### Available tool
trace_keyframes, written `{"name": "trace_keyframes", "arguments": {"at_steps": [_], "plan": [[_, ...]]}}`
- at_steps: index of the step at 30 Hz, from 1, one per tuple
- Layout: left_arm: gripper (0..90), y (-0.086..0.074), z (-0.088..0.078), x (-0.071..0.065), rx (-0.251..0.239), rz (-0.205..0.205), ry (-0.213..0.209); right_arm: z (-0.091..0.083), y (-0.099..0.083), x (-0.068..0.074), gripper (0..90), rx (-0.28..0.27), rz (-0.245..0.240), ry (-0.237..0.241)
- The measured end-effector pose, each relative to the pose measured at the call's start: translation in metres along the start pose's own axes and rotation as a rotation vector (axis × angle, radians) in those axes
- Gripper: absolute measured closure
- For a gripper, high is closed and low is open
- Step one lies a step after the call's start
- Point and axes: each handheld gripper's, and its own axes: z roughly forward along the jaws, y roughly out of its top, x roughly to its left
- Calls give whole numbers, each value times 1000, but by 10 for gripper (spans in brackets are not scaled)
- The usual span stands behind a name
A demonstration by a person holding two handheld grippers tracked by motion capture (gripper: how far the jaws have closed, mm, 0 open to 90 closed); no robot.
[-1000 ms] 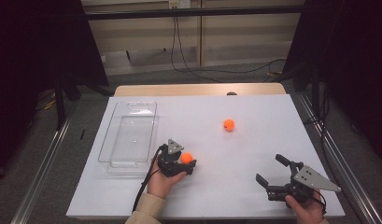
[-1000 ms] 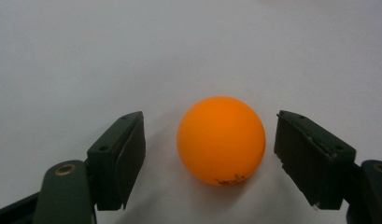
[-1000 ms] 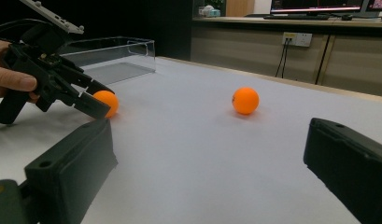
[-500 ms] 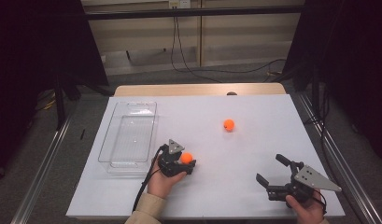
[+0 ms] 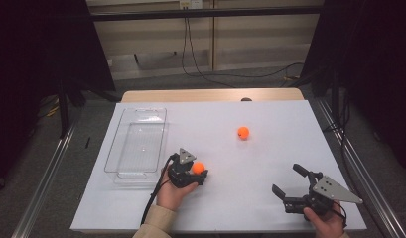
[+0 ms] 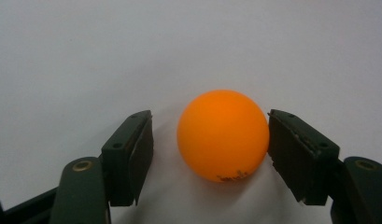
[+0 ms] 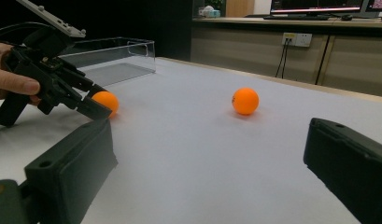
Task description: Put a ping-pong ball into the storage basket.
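Orange ball (image 6: 222, 135) is lying on the white table (image 5: 270, 148), just right of the clear tray (image 5: 138, 146), between the jaws of the left hand-held gripper (image 5: 193, 174). Those jaws have just been closing; one pad is touching the ball, the other is standing slightly off it, so no grip yet. Second orange ball (image 5: 243, 132) is sitting mid-table, well apart. Right hand-held gripper (image 5: 290, 182) is resting near the front edge, jaws wide apart, holding nothing.

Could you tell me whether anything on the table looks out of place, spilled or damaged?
Nothing stands out. The clear tray sits upright, one orange ball rests alone and the other ball lies between the left gripper jaws.
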Motion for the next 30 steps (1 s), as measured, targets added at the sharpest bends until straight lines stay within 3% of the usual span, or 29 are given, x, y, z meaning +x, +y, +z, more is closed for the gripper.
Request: {"name": "trace_keyframes", "arguments": {"at_steps": [30], "plan": [[441, 0, -1, 1, -5, -11, -13, 0, 0, 0, 14, 1, 4, -2]]}}
